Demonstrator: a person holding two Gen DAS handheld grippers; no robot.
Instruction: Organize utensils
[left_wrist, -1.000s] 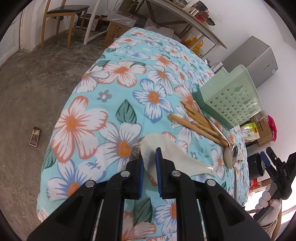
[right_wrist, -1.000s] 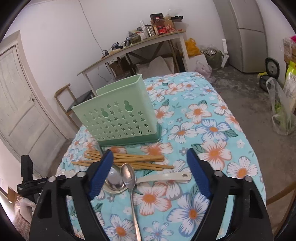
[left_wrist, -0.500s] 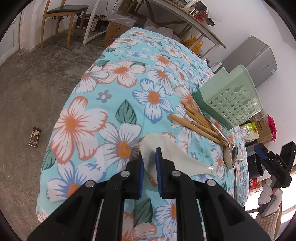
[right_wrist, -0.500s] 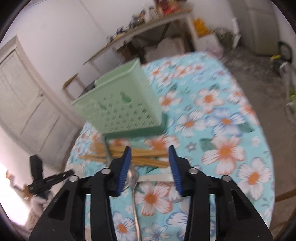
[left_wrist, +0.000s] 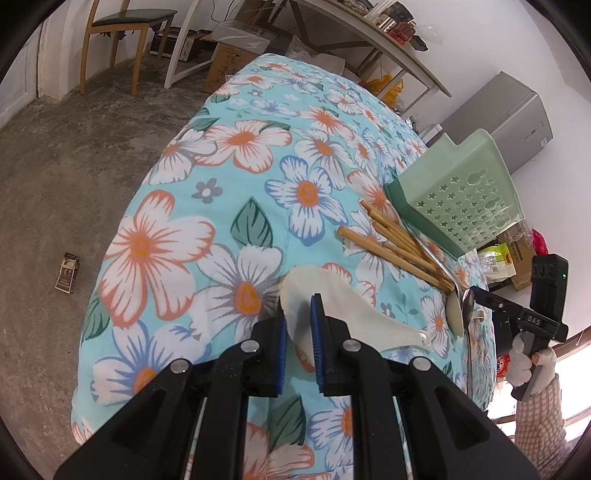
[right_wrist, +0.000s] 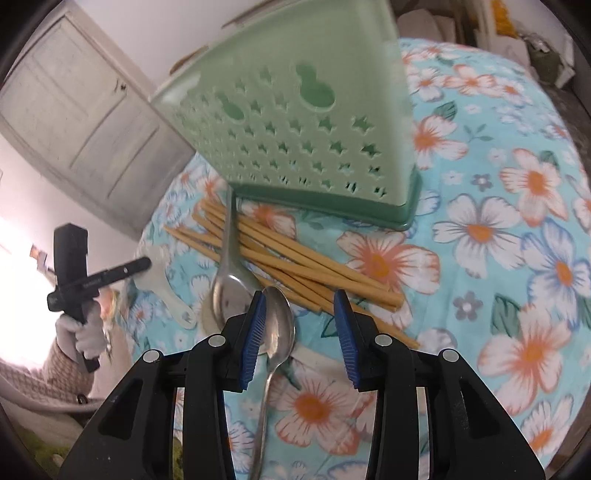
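Note:
My left gripper (left_wrist: 298, 320) is shut on the bowl end of a white plastic rice paddle (left_wrist: 343, 314) lying on the floral tablecloth (left_wrist: 192, 229). My right gripper (right_wrist: 298, 322) is open, low over the bowl of a metal spoon (right_wrist: 277, 325). A second metal spoon (right_wrist: 226, 273) lies across a bundle of wooden chopsticks (right_wrist: 306, 266); the chopsticks also show in the left wrist view (left_wrist: 399, 243). The green perforated utensil holder (right_wrist: 306, 122) stands behind them; in the left wrist view it (left_wrist: 465, 192) is at the right.
The paddle's handle (right_wrist: 173, 302) reaches toward the spoons. The table edge drops to a concrete floor (left_wrist: 48, 166) on the left, with a small box (left_wrist: 67, 272) on it. A chair (left_wrist: 122, 33), a long shelf table (left_wrist: 369, 40) and a fridge (left_wrist: 506, 114) stand beyond.
My right gripper has moved forward and down to the spoon and its jaws have narrowed, still open. My left gripper stays shut on the paddle without moving.

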